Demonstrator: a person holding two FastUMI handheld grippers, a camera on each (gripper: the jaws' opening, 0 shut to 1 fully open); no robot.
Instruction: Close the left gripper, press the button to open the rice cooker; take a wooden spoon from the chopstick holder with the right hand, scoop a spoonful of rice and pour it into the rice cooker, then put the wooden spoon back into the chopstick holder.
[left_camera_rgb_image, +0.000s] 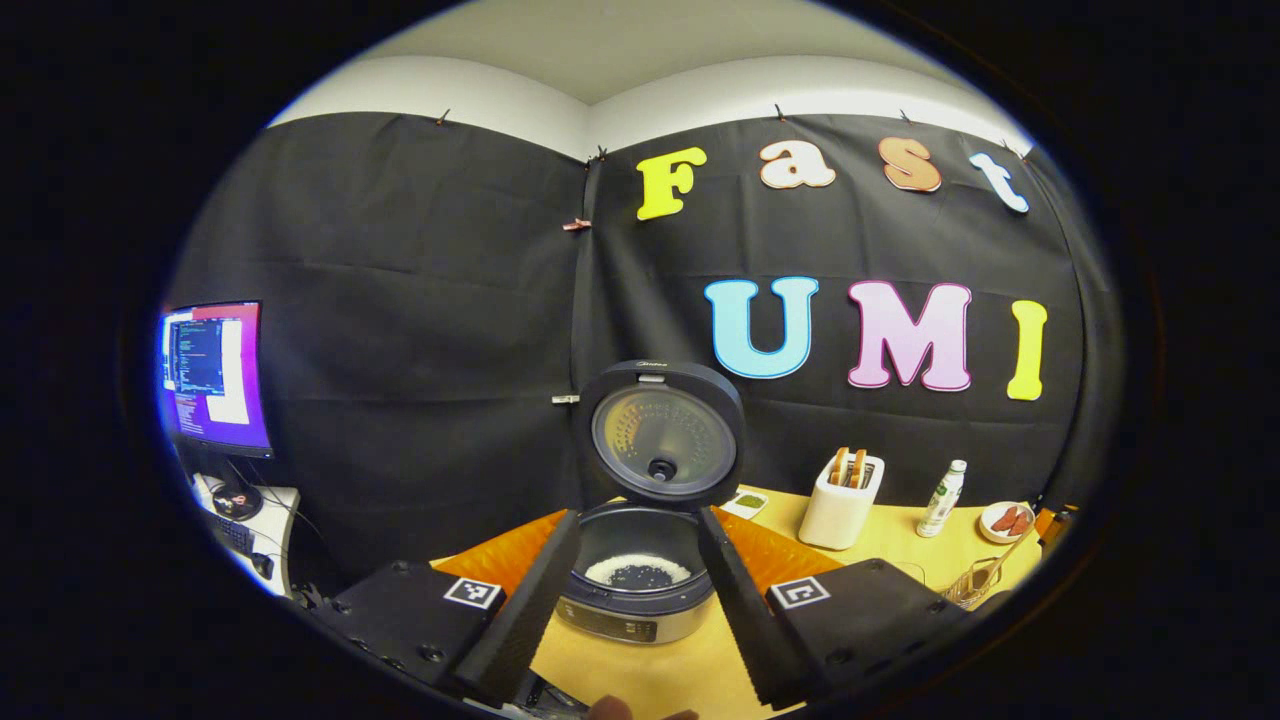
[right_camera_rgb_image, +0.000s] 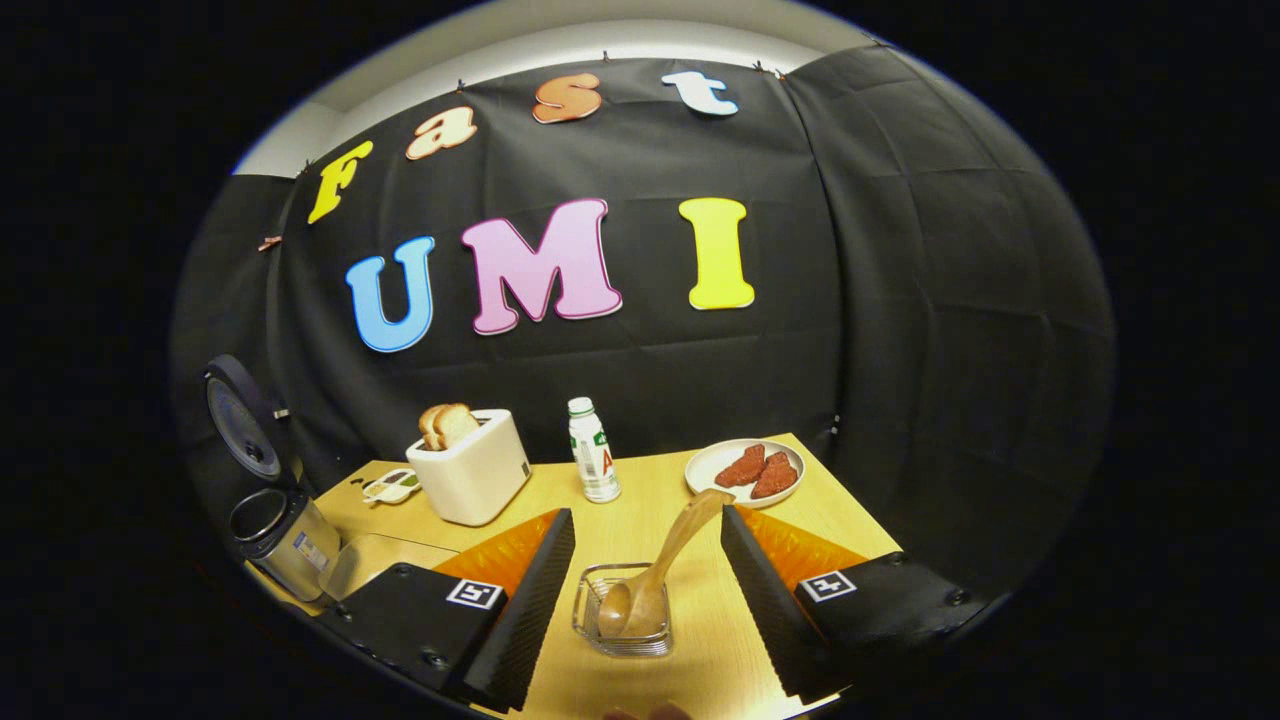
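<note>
Wooden and pale, the spoon (right_camera_rgb_image: 650, 580) rests bowl-down in the clear chopstick holder (right_camera_rgb_image: 622, 625) at 12 o'clock from the right gripper (right_camera_rgb_image: 645, 590), both grippers' jaws spread wide, because the rice cooker (left_camera_rgb_image: 640, 580) already stands open with rice inside.

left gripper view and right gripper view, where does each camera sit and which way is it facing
Left gripper view: rides on the left gripper, facing the open rice cooker on the table; its own two fingers show, spread.
Right gripper view: rides on the right gripper, looking down at the wooden spoon in its holder; its fingers show, spread.
Shared: rice cooker, toaster, bottle, plate.
</note>
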